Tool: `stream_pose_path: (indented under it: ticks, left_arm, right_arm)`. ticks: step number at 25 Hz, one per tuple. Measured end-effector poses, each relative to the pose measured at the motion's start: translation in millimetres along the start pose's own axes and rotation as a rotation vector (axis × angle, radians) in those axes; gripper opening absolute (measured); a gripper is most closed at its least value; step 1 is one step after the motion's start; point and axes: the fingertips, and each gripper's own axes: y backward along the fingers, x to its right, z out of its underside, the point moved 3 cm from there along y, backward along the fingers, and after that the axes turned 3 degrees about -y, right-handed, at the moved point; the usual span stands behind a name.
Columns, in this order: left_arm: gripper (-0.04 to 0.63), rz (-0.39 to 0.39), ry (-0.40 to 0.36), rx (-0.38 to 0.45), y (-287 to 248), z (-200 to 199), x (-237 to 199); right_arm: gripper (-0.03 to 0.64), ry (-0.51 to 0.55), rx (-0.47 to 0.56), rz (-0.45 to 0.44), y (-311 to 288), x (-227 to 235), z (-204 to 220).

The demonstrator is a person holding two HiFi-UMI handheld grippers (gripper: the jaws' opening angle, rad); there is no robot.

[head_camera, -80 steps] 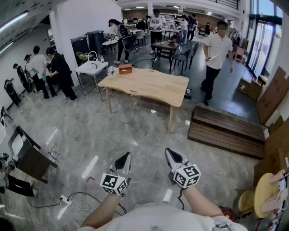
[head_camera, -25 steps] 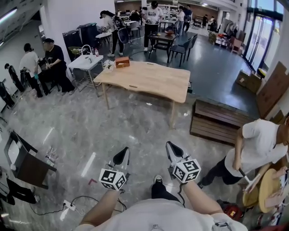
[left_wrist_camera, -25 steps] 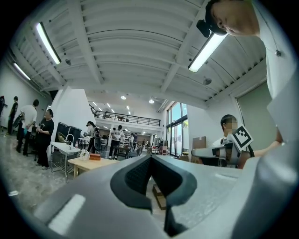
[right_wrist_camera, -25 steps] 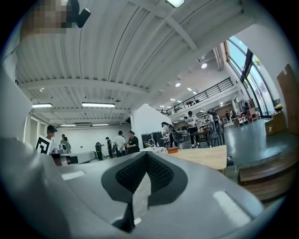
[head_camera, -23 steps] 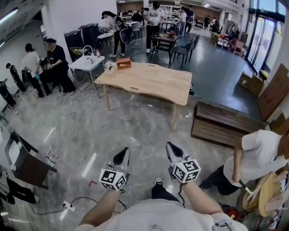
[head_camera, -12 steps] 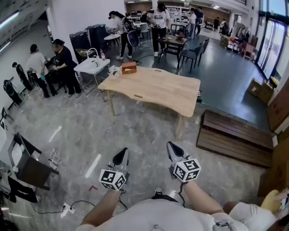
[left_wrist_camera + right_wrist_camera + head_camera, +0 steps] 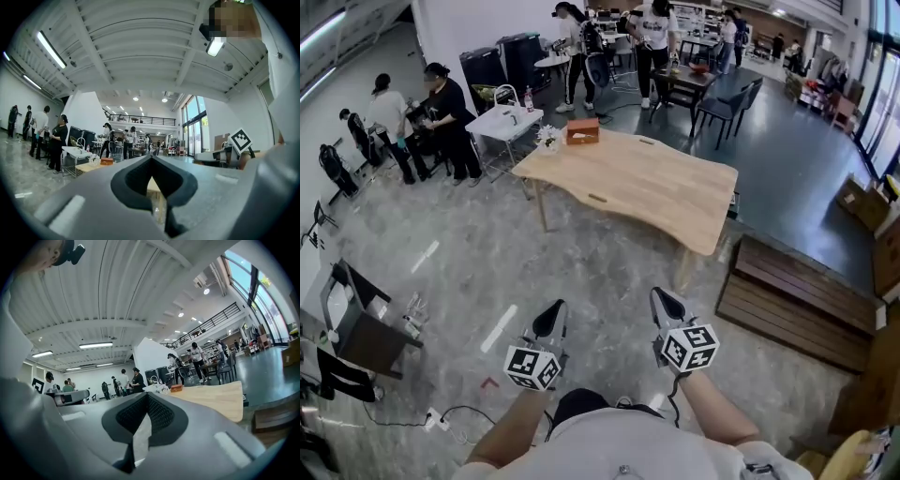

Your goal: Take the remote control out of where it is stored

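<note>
No remote control shows in any view. A light wooden table (image 7: 647,178) stands ahead on the grey floor, with a small brown box (image 7: 582,131) and a white bunch (image 7: 547,138) at its far left end. My left gripper (image 7: 551,319) and right gripper (image 7: 666,302) are held side by side low in the head view, well short of the table. Both are shut with nothing between the jaws. The left gripper view has the left gripper (image 7: 151,159) pointing at the table (image 7: 89,166). Beyond the right gripper (image 7: 147,397) lies the tabletop (image 7: 220,399) and the box (image 7: 176,388).
A dark wooden platform (image 7: 797,300) lies right of the table. A white sink cart (image 7: 502,122) and several people (image 7: 450,103) are at the back left. A black stand (image 7: 361,328) and a floor cable with a power strip (image 7: 431,419) are at the left. Dark tables and chairs (image 7: 698,80) stand behind.
The view has swung so the table sits nearer and further right. The person in a white shirt at the right has left the view. Both grippers stay shut, side by side.
</note>
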Motion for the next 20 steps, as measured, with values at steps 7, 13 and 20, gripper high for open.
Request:
stream_pose_path:
  ticks: [7, 13, 20]
  left_arm:
    - [0.000, -0.028, 0.015, -0.010, -42, 14, -36]
    - [0.000, -0.012, 0.020, 0.003, -96, 18, -90]
    - [0.000, 0.021, 0.024, 0.005, -160, 5, -170]
  right_arm:
    - [0.028, -0.004, -0.026, -0.022, -60, 20, 1]
    - [0.028, 0.010, -0.026, -0.007, -129, 35, -8]
    - [0.028, -0.006, -0.006, 0.032, -218, 43, -32]
